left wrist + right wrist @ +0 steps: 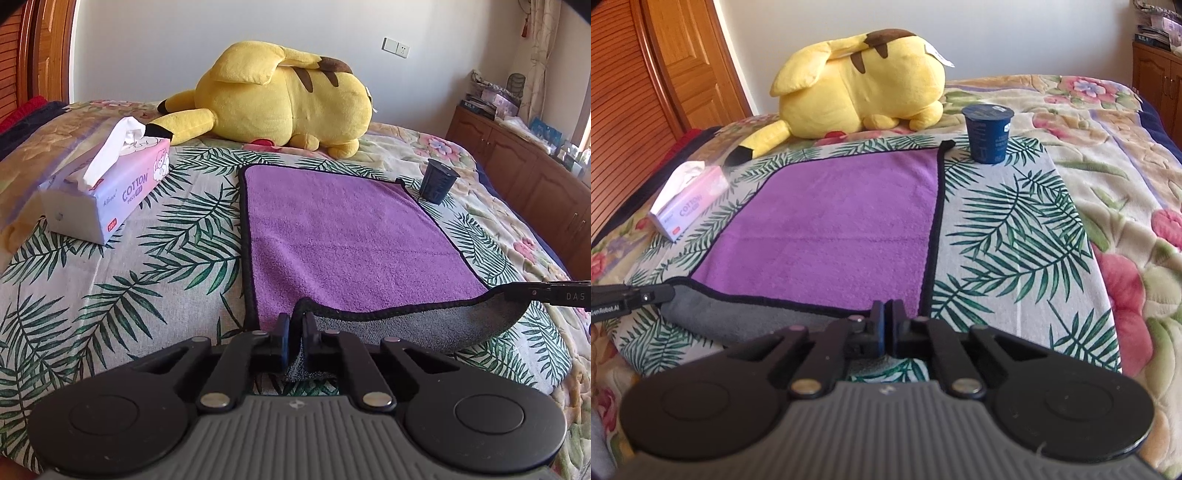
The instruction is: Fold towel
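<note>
A purple towel [347, 236] with a black hem and grey underside lies flat on a leaf-print cloth on the bed; it also shows in the right wrist view [827, 229]. Its near edge is lifted and turned over, showing grey. My left gripper [295, 321] is shut on the near left corner. My right gripper [888, 308] is shut on the near right corner. Each gripper's tip shows at the side of the other's view, pinching the hem.
A yellow plush toy [280, 99] lies beyond the towel. A tissue pack [110, 181] sits to the left. A dark blue cup [988, 133] stands by the towel's far right corner. A wooden cabinet [524, 173] runs along the right.
</note>
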Demonstrator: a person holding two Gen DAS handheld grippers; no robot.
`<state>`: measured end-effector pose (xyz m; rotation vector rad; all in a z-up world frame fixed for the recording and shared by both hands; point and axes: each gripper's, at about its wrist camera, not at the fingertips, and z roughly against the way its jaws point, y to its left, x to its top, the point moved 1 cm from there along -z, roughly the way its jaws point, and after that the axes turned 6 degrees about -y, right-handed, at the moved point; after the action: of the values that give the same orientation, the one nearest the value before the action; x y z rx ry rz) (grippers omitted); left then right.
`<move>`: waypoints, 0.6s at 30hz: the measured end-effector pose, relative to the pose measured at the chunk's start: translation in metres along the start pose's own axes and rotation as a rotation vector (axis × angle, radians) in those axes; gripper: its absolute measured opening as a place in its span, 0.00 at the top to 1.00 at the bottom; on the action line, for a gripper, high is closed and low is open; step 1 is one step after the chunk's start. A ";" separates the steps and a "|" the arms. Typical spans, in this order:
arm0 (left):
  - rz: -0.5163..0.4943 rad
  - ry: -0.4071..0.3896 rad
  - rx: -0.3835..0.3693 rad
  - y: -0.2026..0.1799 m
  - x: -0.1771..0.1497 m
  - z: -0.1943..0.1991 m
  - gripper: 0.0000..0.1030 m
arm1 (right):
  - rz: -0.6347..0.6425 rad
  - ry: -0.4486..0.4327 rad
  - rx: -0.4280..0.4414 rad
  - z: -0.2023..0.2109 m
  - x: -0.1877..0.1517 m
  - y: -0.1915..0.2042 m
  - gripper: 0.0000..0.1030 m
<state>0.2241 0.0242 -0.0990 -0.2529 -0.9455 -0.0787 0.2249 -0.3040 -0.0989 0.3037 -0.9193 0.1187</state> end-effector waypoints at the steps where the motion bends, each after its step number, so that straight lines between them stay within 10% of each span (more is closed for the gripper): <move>1: -0.002 -0.007 0.003 0.000 0.000 0.001 1.00 | 0.002 -0.005 -0.001 0.001 0.000 0.000 0.95; 18: 0.006 -0.075 -0.011 -0.002 0.015 0.013 1.00 | 0.025 -0.103 -0.006 0.008 0.007 0.003 0.96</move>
<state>0.2219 0.0259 -0.0786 -0.2701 -1.0189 -0.0690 0.2223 -0.3043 -0.0883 0.2944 -1.0254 0.1241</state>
